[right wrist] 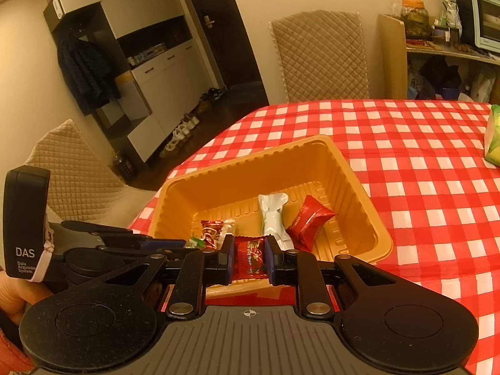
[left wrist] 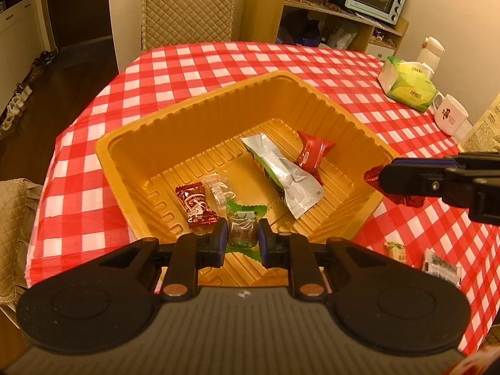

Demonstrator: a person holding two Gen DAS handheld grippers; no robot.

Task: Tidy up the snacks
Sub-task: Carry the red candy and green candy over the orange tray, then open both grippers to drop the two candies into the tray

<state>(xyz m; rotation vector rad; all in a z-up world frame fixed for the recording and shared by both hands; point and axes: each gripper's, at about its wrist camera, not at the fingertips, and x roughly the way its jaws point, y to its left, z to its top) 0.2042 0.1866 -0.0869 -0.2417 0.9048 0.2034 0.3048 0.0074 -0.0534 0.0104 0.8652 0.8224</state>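
Both grippers gripping snacks at the orange tray [left wrist: 131, 143].

Left gripper [left wrist: 242, 239] is clamping a green-ended candy [left wrist: 242, 231] over the tray's near wall; right gripper [right wrist: 249, 261] is clenching a red candy [right wrist: 249, 261] just above the near rim. Four wrapped snacks are lying inside the tray. "DAS Data Acquisition System" is reading on the left unit [right wrist: 26, 225]. Checkered tablecloth [right wrist: 422, 187] is lying bare right of the tray.

Both grippers [left wrist: 242, 237] [right wrist: 249, 257] are matte black with blue pads and brass-coloured pivot screws. A black box [right wrist: 26, 222] reads "DAS". The sleeve [right wrist: 11, 357] is red.
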